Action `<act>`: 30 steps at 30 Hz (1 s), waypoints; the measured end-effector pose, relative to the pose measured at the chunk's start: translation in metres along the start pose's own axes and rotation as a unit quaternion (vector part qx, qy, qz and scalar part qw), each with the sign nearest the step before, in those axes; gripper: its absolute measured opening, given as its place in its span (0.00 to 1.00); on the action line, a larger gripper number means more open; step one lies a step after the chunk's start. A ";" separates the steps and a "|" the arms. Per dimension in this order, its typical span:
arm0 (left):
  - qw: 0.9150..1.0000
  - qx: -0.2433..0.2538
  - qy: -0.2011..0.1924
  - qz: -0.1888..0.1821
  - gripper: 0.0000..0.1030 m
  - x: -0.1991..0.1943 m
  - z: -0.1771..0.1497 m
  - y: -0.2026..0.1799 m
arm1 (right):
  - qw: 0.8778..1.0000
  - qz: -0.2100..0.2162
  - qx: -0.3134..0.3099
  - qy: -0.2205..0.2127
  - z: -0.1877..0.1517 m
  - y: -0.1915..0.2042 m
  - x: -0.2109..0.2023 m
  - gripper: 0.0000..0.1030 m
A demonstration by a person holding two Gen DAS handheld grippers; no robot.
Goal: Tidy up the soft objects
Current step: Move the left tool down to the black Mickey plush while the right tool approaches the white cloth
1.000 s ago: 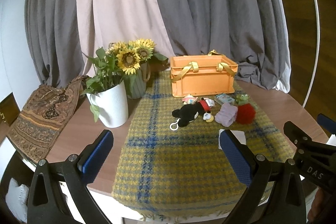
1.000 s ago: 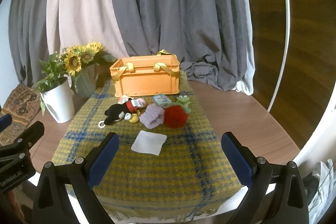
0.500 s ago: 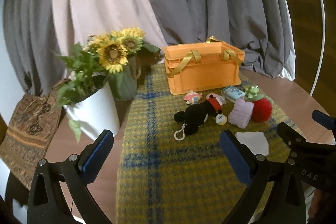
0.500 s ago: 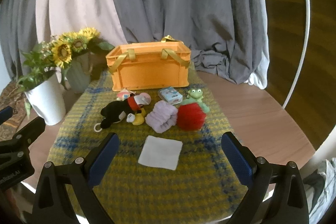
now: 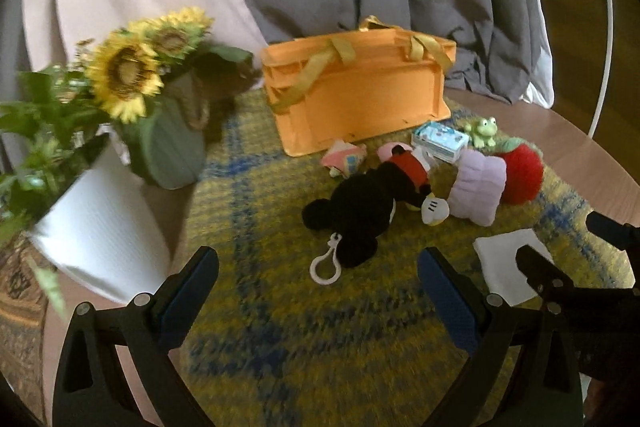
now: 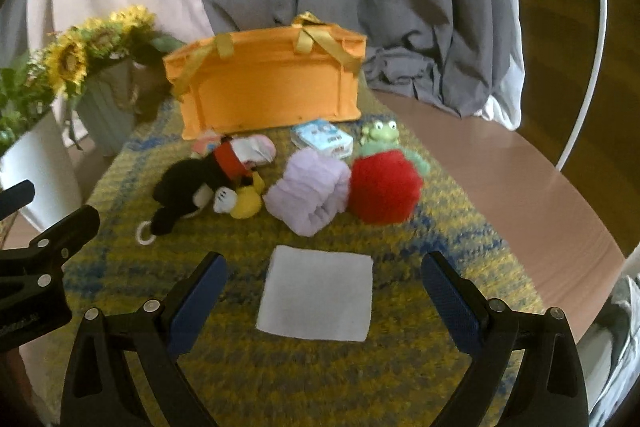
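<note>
Soft objects lie on a yellow-blue plaid blanket (image 6: 400,379) in front of an orange crate (image 6: 272,95) with yellow straps. A black mouse plush (image 5: 368,211) with a white key ring lies just ahead of my open left gripper (image 5: 320,291). A folded white cloth (image 6: 318,293) lies flat between the fingers of my open right gripper (image 6: 324,291). Behind it sit a rolled lilac cloth (image 6: 310,189), a red plush ball (image 6: 384,185), a green frog (image 6: 378,135), a tissue pack (image 6: 322,139) and a small pink toy (image 5: 346,157). Both grippers are empty.
A white pot with a green plant (image 5: 96,227) and a grey-green vase of sunflowers (image 5: 168,147) stand at the left of the blanket. Grey and pale curtains hang behind. The round wooden table (image 6: 520,187) shows at the right.
Both grippers have moved forward and lower toward the toys. The left one now sits close to the mouse plush, the right one over the white cloth. Both stay open.
</note>
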State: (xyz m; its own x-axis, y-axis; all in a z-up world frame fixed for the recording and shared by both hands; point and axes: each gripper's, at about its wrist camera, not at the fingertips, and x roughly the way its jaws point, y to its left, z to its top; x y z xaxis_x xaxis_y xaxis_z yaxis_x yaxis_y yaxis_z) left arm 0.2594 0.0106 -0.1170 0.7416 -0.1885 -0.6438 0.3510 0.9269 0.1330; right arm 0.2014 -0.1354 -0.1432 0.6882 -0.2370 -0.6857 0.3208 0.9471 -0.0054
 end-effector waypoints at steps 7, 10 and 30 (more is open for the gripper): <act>0.999 0.020 0.024 -0.023 0.95 0.041 0.004 -0.005 | 0.999 -0.012 0.023 0.029 -0.007 0.002 0.029 0.95; 0.998 0.028 0.036 -0.031 0.93 0.057 0.007 -0.007 | 0.999 -0.017 0.036 0.034 -0.009 0.003 0.036 0.95; 0.993 0.053 0.074 -0.077 0.86 0.112 0.013 -0.028 | 0.994 -0.041 0.062 0.075 -0.015 0.005 0.065 0.76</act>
State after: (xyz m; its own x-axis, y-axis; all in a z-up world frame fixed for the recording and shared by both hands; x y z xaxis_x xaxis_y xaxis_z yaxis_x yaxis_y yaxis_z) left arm 0.3402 -0.0407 -0.1827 0.5850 -0.2673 -0.7658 0.5176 0.8499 0.0987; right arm 0.2381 -0.1424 -0.1982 0.5549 -0.2680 -0.7875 0.4562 0.8897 0.0187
